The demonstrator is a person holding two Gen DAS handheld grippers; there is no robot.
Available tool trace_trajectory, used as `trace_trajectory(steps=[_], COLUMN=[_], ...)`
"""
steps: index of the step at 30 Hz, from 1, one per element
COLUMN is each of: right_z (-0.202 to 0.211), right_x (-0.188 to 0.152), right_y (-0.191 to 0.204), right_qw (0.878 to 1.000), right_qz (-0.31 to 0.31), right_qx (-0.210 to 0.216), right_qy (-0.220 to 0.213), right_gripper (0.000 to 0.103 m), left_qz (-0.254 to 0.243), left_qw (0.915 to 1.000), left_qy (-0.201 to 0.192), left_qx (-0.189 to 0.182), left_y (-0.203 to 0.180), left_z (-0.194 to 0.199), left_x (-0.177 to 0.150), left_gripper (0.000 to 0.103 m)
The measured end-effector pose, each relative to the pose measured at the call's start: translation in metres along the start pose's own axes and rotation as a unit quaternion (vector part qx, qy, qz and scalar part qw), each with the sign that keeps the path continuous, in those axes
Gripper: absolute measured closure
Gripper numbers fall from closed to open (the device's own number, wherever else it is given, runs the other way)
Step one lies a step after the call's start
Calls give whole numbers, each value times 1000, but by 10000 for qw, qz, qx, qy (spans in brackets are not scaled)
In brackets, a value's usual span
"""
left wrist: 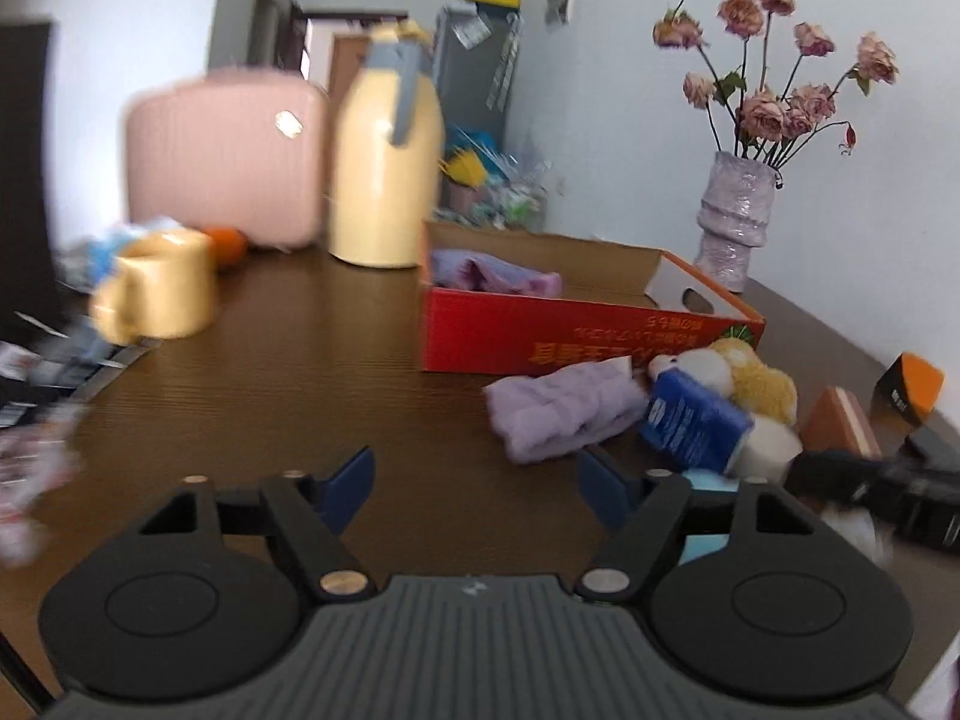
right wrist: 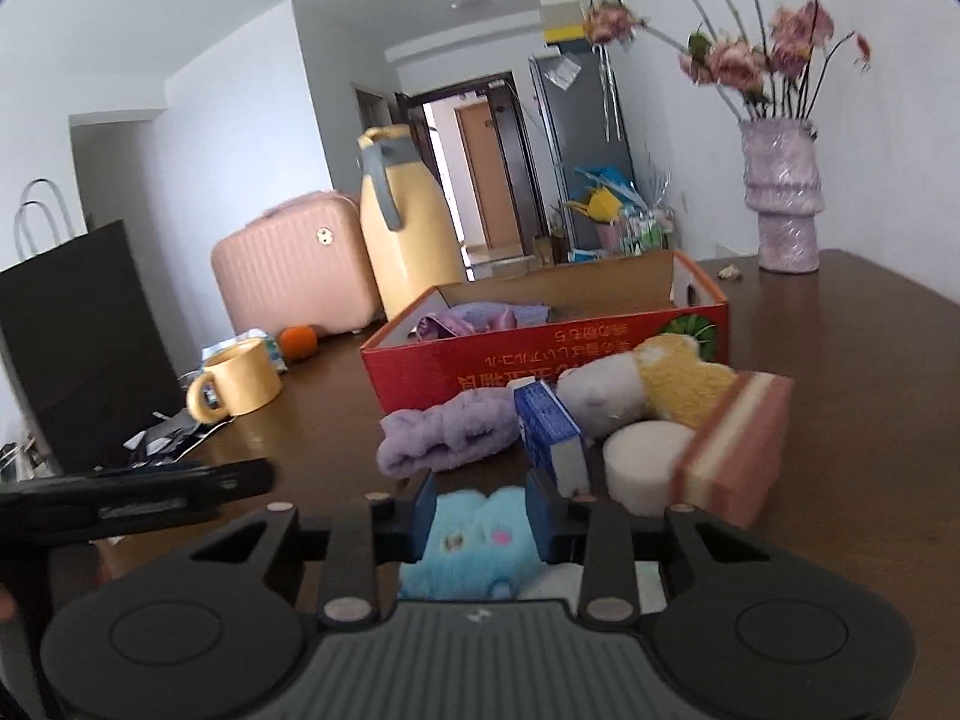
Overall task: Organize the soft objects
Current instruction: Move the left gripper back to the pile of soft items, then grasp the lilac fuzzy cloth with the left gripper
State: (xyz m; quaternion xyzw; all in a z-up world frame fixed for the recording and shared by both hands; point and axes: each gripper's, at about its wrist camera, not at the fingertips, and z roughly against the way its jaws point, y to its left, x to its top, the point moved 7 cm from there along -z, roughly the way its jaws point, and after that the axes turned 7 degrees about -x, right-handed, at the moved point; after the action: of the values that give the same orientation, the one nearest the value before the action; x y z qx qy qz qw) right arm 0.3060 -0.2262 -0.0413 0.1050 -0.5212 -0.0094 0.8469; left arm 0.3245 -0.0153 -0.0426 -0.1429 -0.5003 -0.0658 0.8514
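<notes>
A red cardboard box (left wrist: 540,336) (right wrist: 480,366) stands on the brown table with purple cloth (left wrist: 492,273) (right wrist: 474,318) inside. In front of it lie a purple headband (left wrist: 564,414) (right wrist: 447,435), a blue pack (left wrist: 693,420) (right wrist: 549,423), a white and yellow plush (left wrist: 756,384) (right wrist: 654,378), a white round sponge (right wrist: 645,462) and a striped pink sponge block (right wrist: 735,444). My left gripper (left wrist: 474,492) is open and empty, left of the headband. My right gripper (right wrist: 480,516) is shut on a light blue plush toy (right wrist: 474,546) just above the table.
A yellow mug (left wrist: 159,288) (right wrist: 240,381), an orange (right wrist: 298,341), a yellow thermos jug (left wrist: 387,156) (right wrist: 405,228) and a pink case (left wrist: 225,156) (right wrist: 294,264) stand at the back left. A vase of dried roses (left wrist: 735,222) (right wrist: 783,198) stands at the back right. A black bag (right wrist: 78,336) is left.
</notes>
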Motion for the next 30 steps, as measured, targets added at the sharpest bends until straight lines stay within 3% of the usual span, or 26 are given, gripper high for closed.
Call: trace_trajectory(steps=[2,5,9,11,14,21,25,26,30], right_z=[-22,-54,-88,-98,-103,-57,-30,-26,-18], right_x=[5,16,28,31,31,20,-8,-18,-47], right_y=[4,10,19,21,23,42,62,66,70], right_qw=[10000,9999,9998,9997,9998,9990,9972,9965,9949], right_qz=[38,-10,-8,12,26,403,622,609,421], right_qx=[-38,-131,-217,-239,-200,44,421,553,737], right_qy=[50,20,50,42,23,-204,17,140,536], right_gripper=[70,68,68,68,68,67,62,59,58], left_qz=[232,626,1124,1189,1080,849,815,814,737], left_qw=[9991,9948,9871,9844,9865,9908,9924,9921,9902], left_qy=[138,428,762,957,889,729,676,697,888], left_qx=[-329,-684,-850,-871,-852,-755,-620,-649,-787], left_y=[0,3,14,19,23,35,48,49,40], left_z=[-35,-81,-123,-134,-125,-50,4,12,30], left_x=[9,21,27,20,16,-6,-29,-33,-52], left_gripper=[29,42,85,88,90,90,90,90,90])
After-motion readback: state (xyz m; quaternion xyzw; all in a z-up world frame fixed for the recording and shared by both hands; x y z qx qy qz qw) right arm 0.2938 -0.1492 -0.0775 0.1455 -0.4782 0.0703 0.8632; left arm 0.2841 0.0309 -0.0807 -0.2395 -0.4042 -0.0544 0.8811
